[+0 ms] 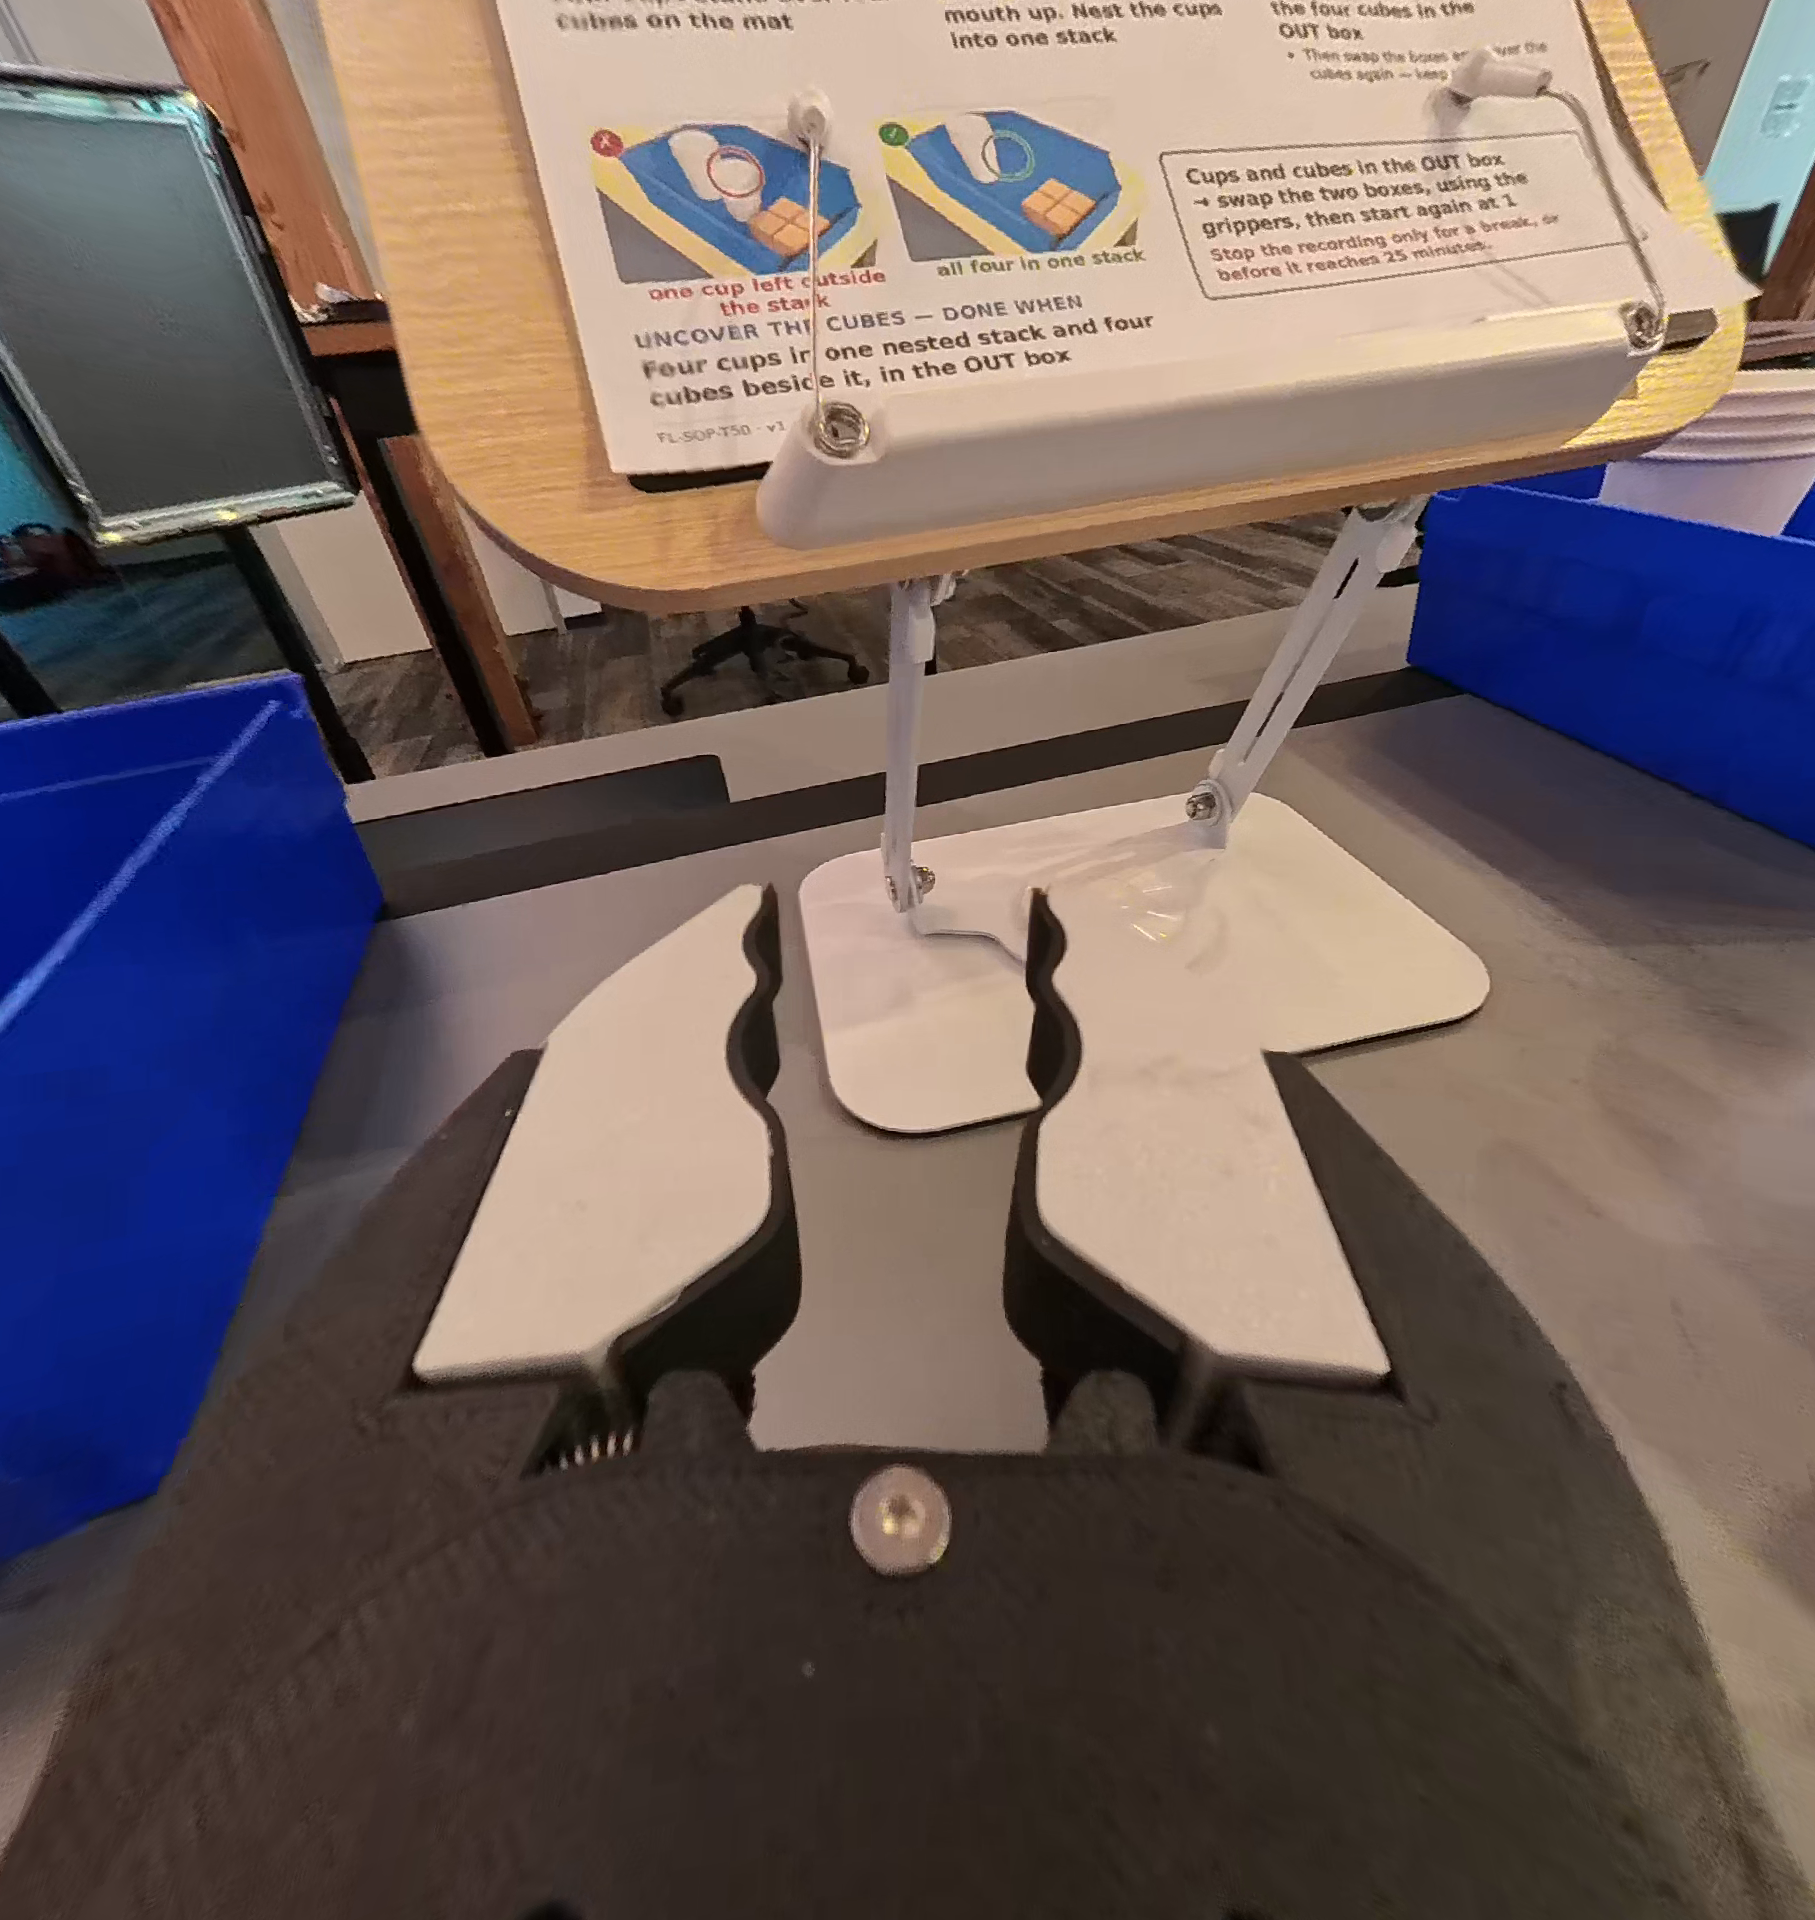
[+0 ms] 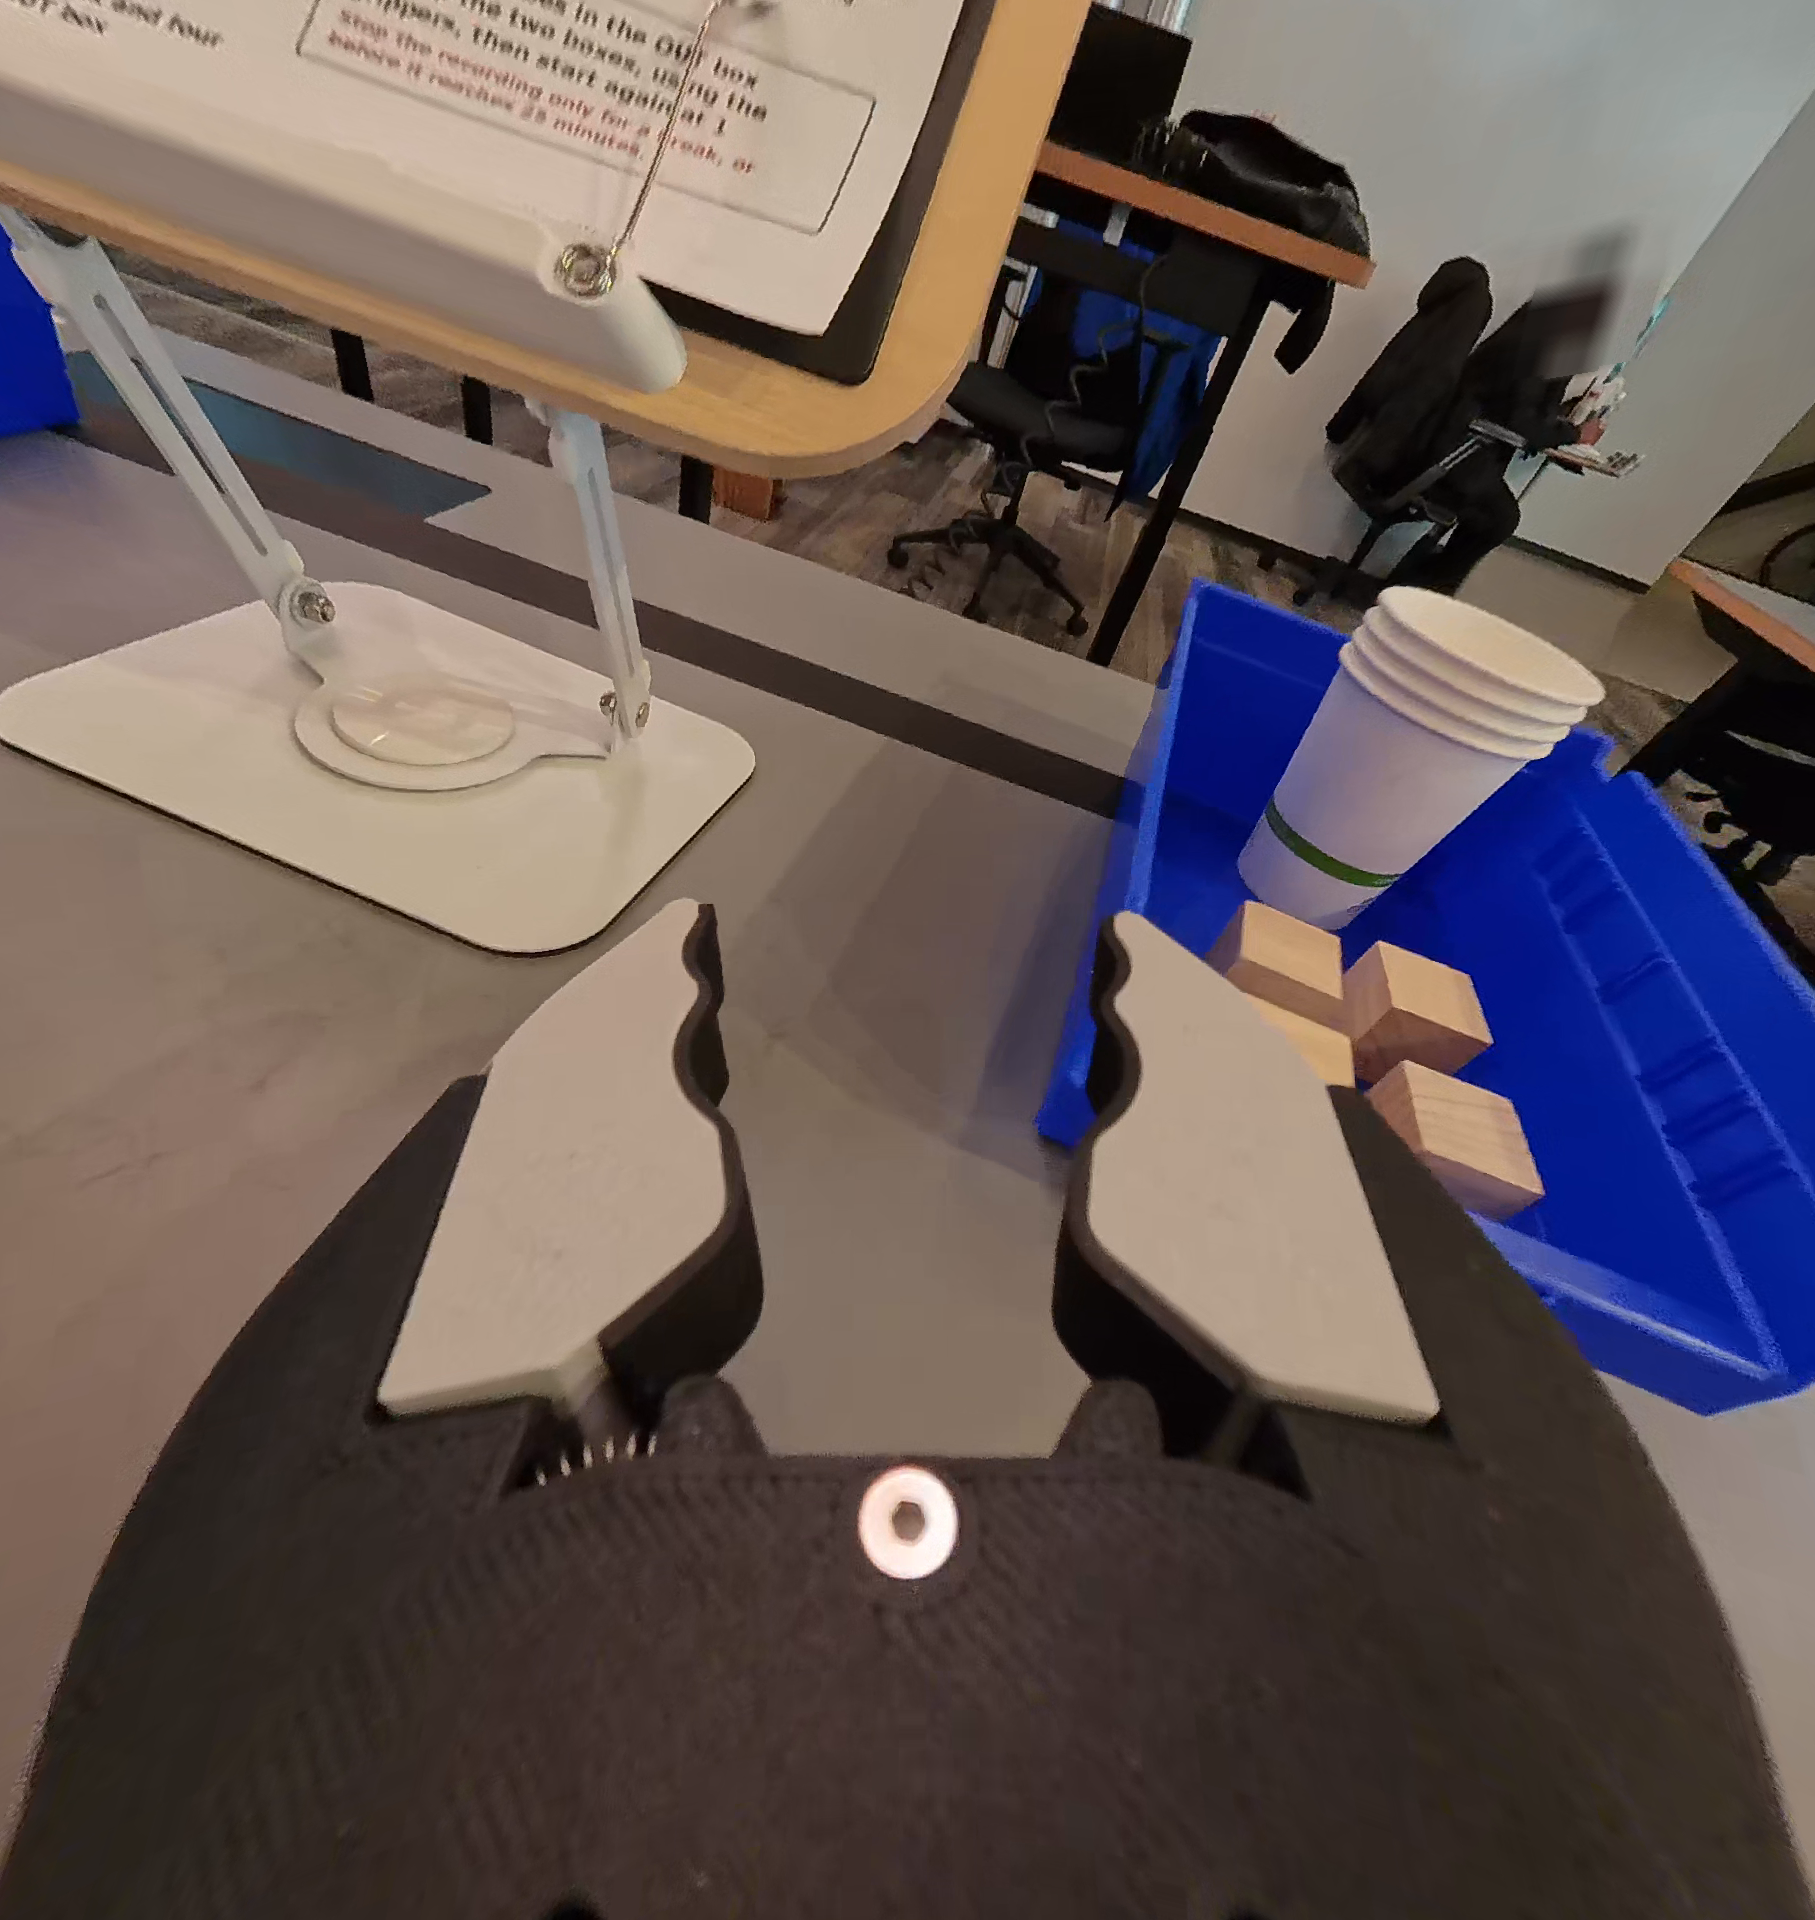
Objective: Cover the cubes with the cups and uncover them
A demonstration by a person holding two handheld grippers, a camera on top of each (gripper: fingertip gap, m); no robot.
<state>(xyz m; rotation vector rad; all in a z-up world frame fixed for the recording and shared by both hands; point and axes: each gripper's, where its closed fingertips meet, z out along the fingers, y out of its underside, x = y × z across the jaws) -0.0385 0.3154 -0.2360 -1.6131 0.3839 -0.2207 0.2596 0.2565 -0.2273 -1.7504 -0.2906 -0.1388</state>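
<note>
A nested stack of white paper cups [image 2: 1422,748] stands mouth up in a blue bin [image 2: 1661,1122] at the right. Several wooden cubes [image 2: 1422,1008] lie in the bin beside the stack, partly hidden by my right finger. My right gripper [image 2: 908,935] is open and empty above the grey table, just left of the bin. My left gripper [image 1: 903,914] is open and empty, facing the white base of a stand. The cup stack's rims [image 1: 1755,426] show at the far right in the left wrist view, behind a blue bin [image 1: 1630,634].
A wooden board holding a printed sheet [image 1: 986,208] stands on a white base [image 1: 1298,935] mid-table; it also shows in the right wrist view [image 2: 383,769]. Another blue bin [image 1: 134,997] sits at the left. Office chairs [image 2: 1048,447] and desks stand beyond the table.
</note>
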